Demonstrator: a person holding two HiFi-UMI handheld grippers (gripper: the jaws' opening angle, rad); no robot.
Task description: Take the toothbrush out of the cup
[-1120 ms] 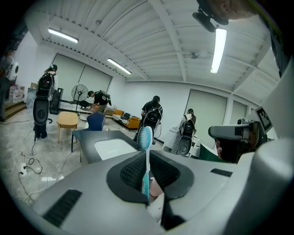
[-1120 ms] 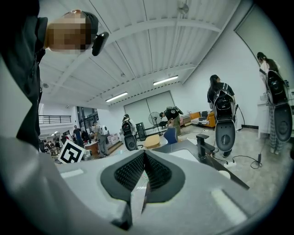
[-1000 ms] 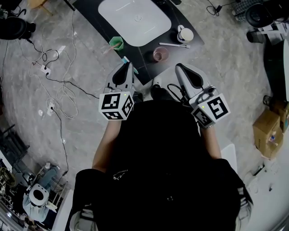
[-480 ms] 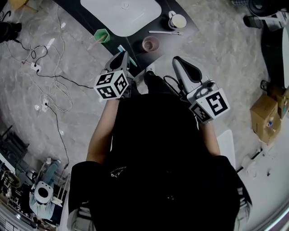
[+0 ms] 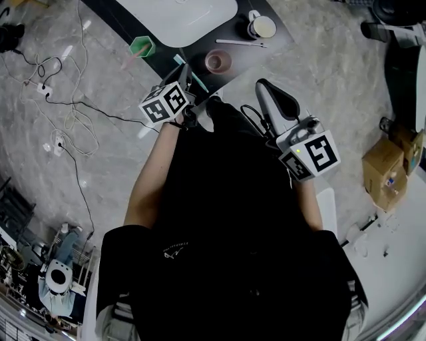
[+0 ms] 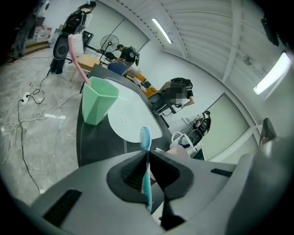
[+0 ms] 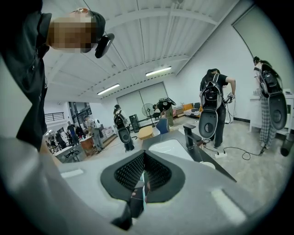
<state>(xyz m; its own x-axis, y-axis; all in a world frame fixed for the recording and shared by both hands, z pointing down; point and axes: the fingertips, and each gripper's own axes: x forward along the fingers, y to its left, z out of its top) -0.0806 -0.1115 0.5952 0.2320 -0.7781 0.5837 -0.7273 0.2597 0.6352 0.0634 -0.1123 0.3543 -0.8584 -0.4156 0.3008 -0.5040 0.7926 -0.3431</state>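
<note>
Nearest, level with the person's dark-clothed chest, the right gripper (image 7: 144, 154) has its jaws pressed together with nothing between them. It hangs off the near right edge of the worktop (image 5: 200, 50), well apart from everything on it.

A little further out, the left gripper (image 6: 147, 153) is clamped on the blue toothbrush (image 6: 145, 137). Its pads pinch the handle partway along, the bristled head sticks out past the fingertips and the tail end runs back between the jaws. The brush is clear of any cup, over the near edge of the dark worktop.

Just to the right of the brush, near that same edge, stands a pink cup (image 5: 217, 61). To its left, at the worktop's left edge and apart from the gripper, stands the green cup (image 5: 141, 46), with a pink toothbrush (image 6: 76, 54) leaning out of it.

Beyond the pink cup a pale slim stick (image 5: 241, 43) lies flat. Past that, towards the right edge, stands a white mug (image 5: 261, 26). A white basin (image 5: 180, 13) fills the far middle of the worktop.

On the grey floor to the left, cables (image 5: 66, 120) trail in loops. A cardboard box (image 5: 383, 170) sits off to the right.
</note>
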